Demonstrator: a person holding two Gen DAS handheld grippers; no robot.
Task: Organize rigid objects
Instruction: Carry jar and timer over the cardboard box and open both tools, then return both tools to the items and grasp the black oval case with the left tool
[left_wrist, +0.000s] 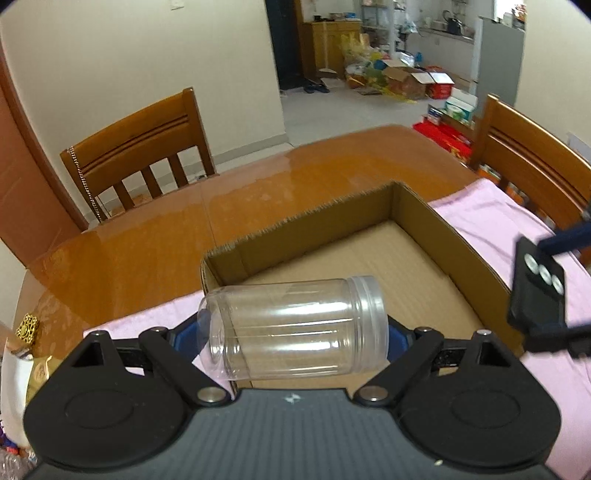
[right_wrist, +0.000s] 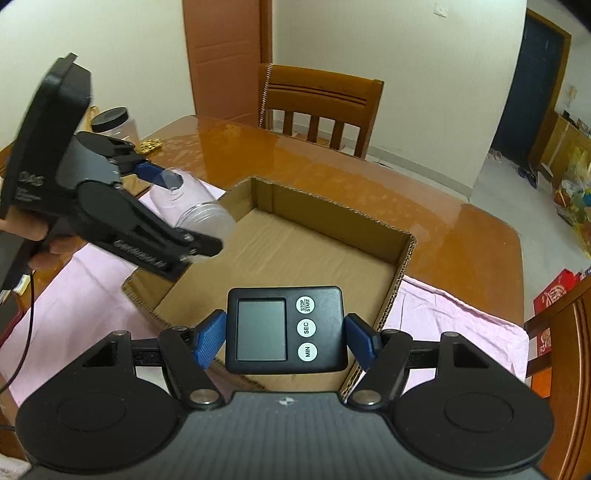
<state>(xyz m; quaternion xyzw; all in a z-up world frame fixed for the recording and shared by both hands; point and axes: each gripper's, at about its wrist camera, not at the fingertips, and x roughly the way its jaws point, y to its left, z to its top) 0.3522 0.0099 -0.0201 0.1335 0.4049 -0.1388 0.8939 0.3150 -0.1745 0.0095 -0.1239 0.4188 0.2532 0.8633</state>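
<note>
Over an open brown cardboard box (right_wrist: 280, 251) on a pink cloth (right_wrist: 454, 317), the left gripper (left_wrist: 295, 332) clamps one clear plastic jar (left_wrist: 295, 328) sideways at the box's 9 o'clock wall. The right gripper (right_wrist: 286, 334) grips one black digital timer (right_wrist: 286, 328) above its 6 o'clock edge. Two wooden chairs (left_wrist: 136, 147) flank the glossy table (left_wrist: 184, 221); a dark-lidded jar (right_wrist: 114, 123) stands at 10 o'clock.

Both views were bright and evenly lit by soft daylight. In the left wrist view the brightest area lay in the far room at upper right. The glossy table (left_wrist: 147, 243) carried pale glare bands across its middle, and the clear jar (left_wrist: 295, 328) showed white streaks. Shadows were faint and soft-edged. Fisheye bending curved walls and chairs near the borders, with dark corners. The left gripper (right_wrist: 184, 218) was slightly motion-blurred at left in the right wrist view.
</note>
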